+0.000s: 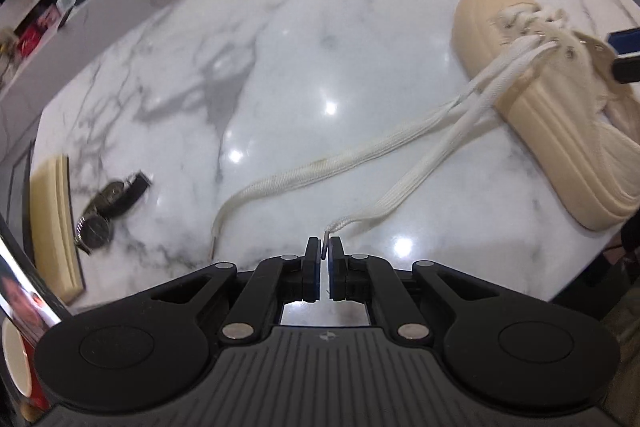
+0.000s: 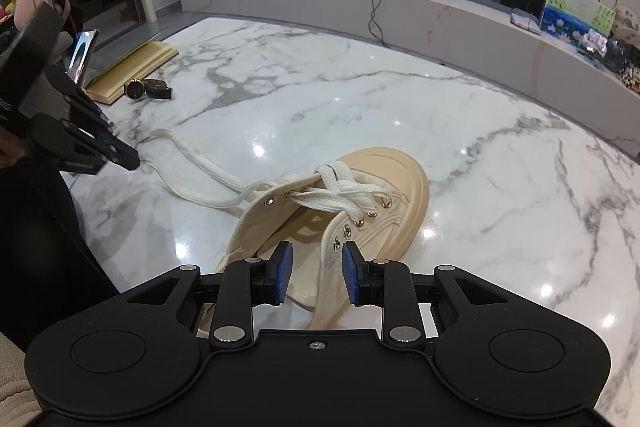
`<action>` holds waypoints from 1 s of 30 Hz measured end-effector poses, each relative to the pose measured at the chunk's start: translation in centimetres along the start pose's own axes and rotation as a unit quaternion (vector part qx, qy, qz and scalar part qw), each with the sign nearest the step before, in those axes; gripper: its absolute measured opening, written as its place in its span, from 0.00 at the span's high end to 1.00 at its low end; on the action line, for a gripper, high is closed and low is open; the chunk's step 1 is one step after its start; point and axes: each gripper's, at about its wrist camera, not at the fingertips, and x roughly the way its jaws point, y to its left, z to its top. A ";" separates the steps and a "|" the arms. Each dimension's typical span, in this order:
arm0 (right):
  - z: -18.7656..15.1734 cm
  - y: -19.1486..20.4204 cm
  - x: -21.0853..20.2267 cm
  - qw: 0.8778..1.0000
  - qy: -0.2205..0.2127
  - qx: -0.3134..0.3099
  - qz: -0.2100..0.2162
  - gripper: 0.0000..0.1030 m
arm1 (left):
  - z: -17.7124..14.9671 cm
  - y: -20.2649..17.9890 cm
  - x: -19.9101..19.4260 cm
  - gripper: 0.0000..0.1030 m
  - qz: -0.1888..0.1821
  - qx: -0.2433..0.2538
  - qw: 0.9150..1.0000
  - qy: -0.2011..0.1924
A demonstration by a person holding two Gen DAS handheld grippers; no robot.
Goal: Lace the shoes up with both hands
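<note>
On the marble table (image 2: 500,167), the beige shoe (image 2: 384,183) is lying toe-away from you, its length running near to far under your right gripper (image 2: 316,273). That gripper's jaws are standing part open over the shoe's right eyelet flap, the flap between them, and I can't tell whether the pads are touching it. Your left gripper (image 1: 325,255) is pinching the tip of one white lace (image 1: 400,195) — jaws shut on it — out to the left of the shoe. The other lace end (image 1: 280,179) is lying loose on the table beside it. The empty eyelets (image 2: 347,221) are sitting right by your right gripper — so the pinched tip needs carrying rightward, across toward them.
</note>
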 end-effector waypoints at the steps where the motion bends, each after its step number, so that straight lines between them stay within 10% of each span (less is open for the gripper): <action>1: 0.0 0.0 0.0 1.000 0.000 -0.001 -0.001 0.75 | 0.0 0.1 0.1 0.97 -0.001 -0.006 1.000 0.002; 16: 0.0 -0.2 0.4 1.000 -0.007 -0.002 -0.006 0.75 | 1.7 3.1 -0.4 0.53 -0.012 -0.193 0.981 0.001; 25: -0.4 -0.1 0.3 1.000 -0.013 -0.015 -0.007 0.75 | 3.0 6.9 2.6 0.52 -0.019 -0.378 0.925 0.045; 30: -0.5 -0.2 0.3 1.000 -0.014 -0.016 -0.007 0.75 | 3.7 7.8 4.3 0.52 -0.011 -0.399 0.915 0.054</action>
